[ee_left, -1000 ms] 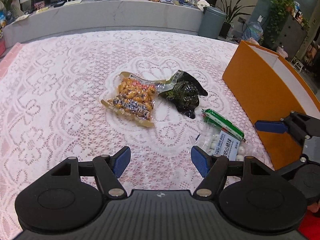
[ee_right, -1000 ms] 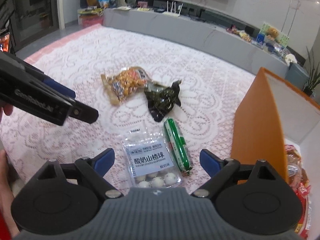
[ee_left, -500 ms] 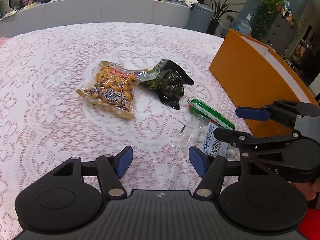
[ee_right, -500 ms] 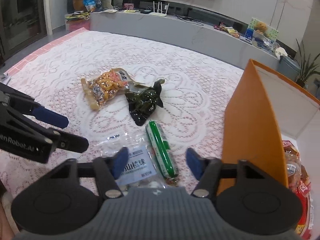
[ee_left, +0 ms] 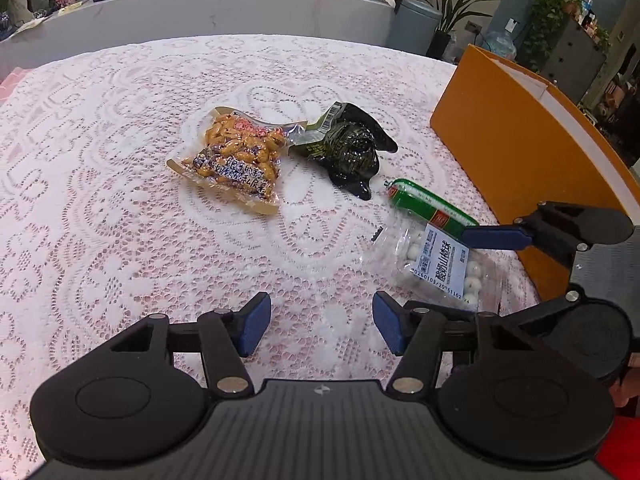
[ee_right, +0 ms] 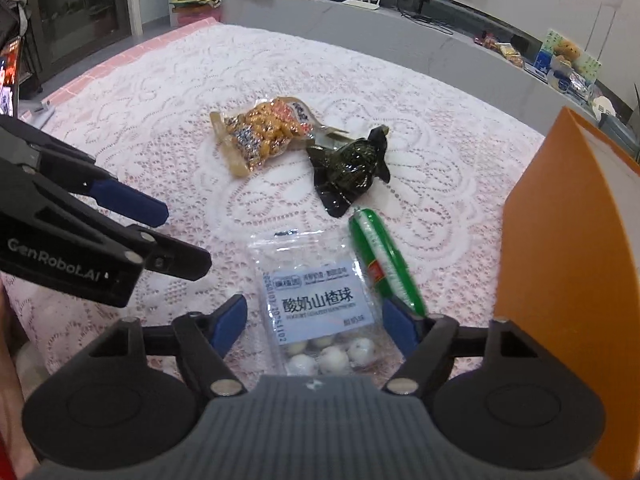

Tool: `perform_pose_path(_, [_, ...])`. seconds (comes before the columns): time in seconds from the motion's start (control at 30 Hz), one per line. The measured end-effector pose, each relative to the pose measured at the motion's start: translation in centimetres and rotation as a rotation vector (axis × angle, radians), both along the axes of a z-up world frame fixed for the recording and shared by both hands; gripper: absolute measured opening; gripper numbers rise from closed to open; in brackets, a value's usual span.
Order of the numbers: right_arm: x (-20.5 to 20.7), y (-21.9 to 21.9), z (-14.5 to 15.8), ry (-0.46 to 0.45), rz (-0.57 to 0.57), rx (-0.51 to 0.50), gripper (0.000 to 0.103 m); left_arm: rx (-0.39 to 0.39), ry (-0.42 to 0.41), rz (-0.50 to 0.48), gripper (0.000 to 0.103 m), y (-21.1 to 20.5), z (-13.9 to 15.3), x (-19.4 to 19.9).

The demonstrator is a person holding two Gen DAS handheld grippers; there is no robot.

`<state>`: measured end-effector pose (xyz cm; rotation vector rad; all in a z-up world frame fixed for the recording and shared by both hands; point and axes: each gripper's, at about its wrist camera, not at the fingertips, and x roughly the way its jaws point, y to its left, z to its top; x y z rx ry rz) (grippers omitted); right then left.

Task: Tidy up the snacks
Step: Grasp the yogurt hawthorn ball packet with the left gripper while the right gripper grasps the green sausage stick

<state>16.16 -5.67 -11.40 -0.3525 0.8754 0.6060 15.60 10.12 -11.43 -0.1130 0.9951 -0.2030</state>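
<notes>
Several snacks lie on the lace tablecloth. A clear bag of white balls (ee_right: 320, 312) (ee_left: 442, 266) lies between the open fingers of my right gripper (ee_right: 316, 326), which hangs just over it. A green sausage stick (ee_right: 380, 262) (ee_left: 430, 206) lies right beside it. A dark green packet (ee_right: 354, 166) (ee_left: 350, 150) and an orange peanut bag (ee_right: 264, 134) (ee_left: 238, 158) lie farther off. My left gripper (ee_left: 322, 324) is open and empty above bare cloth, left of the bag of balls.
An orange box (ee_left: 516, 148) (ee_right: 568, 248) stands at the table's right edge. The table (ee_left: 100, 160) has a pink cloth under white lace. A grey counter (ee_left: 200, 4) with clutter runs behind it, and a grey bin (ee_left: 414, 24) stands beside it.
My right gripper has opened wider and moved lower over the bag of white balls. My left gripper has shifted a little; the snacks have not moved.
</notes>
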Motion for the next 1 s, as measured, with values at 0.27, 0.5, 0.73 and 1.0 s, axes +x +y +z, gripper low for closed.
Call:
perform_pose_path(0.27, [-0.6,0.8,0.0,-0.02,0.058,0.001,0.069,0.006,-0.003,0.005,0.069,0.1,0.2,-0.1])
perform_pose_path(0.5, [0.2,0.5,-0.6,0.02,0.029,0.004,0.071,0.009,0.001,-0.012,0.069,-0.4,0.1,0.0])
perform_pose_path(0.73, [-0.1,1.2,-0.2,0.072,0.038,0.079,0.067,-0.013,-0.028,0.026,0.069,0.4,0.9,-0.7])
perform_pose_path(1.0, [-1.8,3.5,0.1,-0.022,0.133,0.032,0.069,-0.062,-0.006,0.072,0.069,1.7,0.9,-0.6])
